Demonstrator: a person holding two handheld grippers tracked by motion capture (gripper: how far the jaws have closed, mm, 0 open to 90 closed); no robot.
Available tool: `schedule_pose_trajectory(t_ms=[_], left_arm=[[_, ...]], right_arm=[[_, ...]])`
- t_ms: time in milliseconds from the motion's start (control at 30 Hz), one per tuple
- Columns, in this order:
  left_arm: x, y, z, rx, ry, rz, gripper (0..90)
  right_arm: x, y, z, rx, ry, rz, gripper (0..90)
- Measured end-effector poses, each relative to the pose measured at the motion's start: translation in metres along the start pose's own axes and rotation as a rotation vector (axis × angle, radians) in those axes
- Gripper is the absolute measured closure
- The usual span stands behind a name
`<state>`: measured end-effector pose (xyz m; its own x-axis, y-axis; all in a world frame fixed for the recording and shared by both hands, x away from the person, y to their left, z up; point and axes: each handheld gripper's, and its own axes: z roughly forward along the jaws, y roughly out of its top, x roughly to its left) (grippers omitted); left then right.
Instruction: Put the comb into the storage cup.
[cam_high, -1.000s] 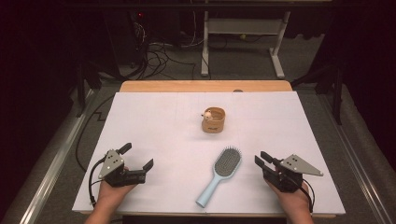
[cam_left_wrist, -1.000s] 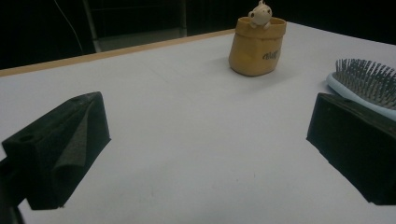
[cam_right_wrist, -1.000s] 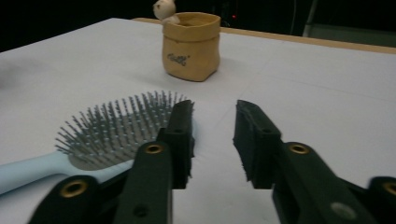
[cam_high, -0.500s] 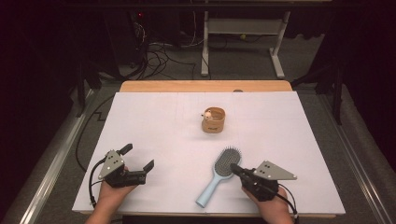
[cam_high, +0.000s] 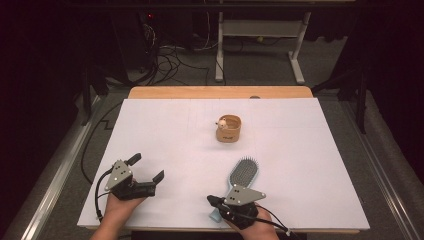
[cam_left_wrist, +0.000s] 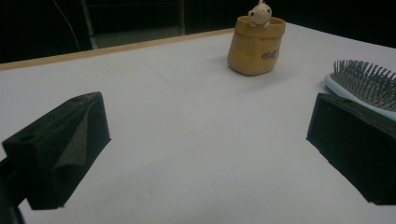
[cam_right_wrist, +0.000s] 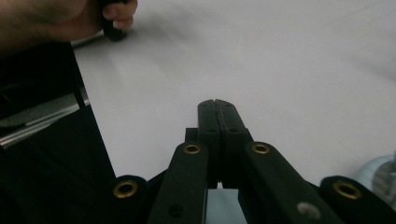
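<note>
On the white table (cam_high: 300, 165), left tool (cam_high: 148, 168) gapes wide, right tool (cam_high: 212, 199) pinched together over the hairbrush handle (cam_high: 215, 216).

Bright overhead light on the white table (cam_high: 310, 165), dark surroundings; right gripper view is motion-blurred.

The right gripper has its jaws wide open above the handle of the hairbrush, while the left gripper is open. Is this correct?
Not quite. The right gripper has its jaws shut, pressed together with nothing between them, as the right gripper view shows. It is above the hairbrush handle, and the left gripper is open.
</note>
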<state>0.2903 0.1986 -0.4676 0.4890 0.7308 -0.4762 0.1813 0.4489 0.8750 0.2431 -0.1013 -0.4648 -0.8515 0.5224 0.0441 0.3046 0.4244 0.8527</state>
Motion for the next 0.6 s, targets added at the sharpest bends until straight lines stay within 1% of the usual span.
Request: schedule_pose_trajectory(t_ms=[33, 67, 100, 300, 400, 567, 600], left_arm=[[-0.0003, 0.0002, 0.0000, -0.004, 0.000, -0.004, 0.3], [-0.0007, 0.0005, -0.0005, -0.005, -0.001, -0.003, 0.3], [-0.0009, 0.0006, -0.0007, -0.006, -0.003, -0.002, 0.3], [-0.0009, 0.0012, -0.0011, -0.009, -0.008, -0.005, 0.3], [-0.0004, 0.0011, -0.0003, -0.007, -0.009, -0.009, 0.3], [-0.0002, 0.0005, 0.0000, -0.001, -0.009, -0.009, 0.3], [-0.0006, 0.0004, -0.0003, -0.002, -0.011, -0.005, 0.3]], right_arm=[[0.0000, 0.0000, 0.0000, 0.000, 0.000, 0.000, 90.0], [0.0006, -0.0010, 0.0028, 0.027, -0.005, -0.005, 90.0], [0.0006, -0.0014, 0.0030, 0.035, -0.010, -0.009, 90.0], [-0.0035, -0.0040, 0.0006, 0.067, -0.031, -0.004, 90.0], [-0.0074, -0.0059, 0.0002, 0.095, -0.012, 0.012, 90.0], [-0.0022, -0.0042, 0.0002, 0.118, 0.024, -0.008, 90.0], [-0.0011, -0.0042, 0.0003, 0.117, 0.028, -0.005, 90.0]])
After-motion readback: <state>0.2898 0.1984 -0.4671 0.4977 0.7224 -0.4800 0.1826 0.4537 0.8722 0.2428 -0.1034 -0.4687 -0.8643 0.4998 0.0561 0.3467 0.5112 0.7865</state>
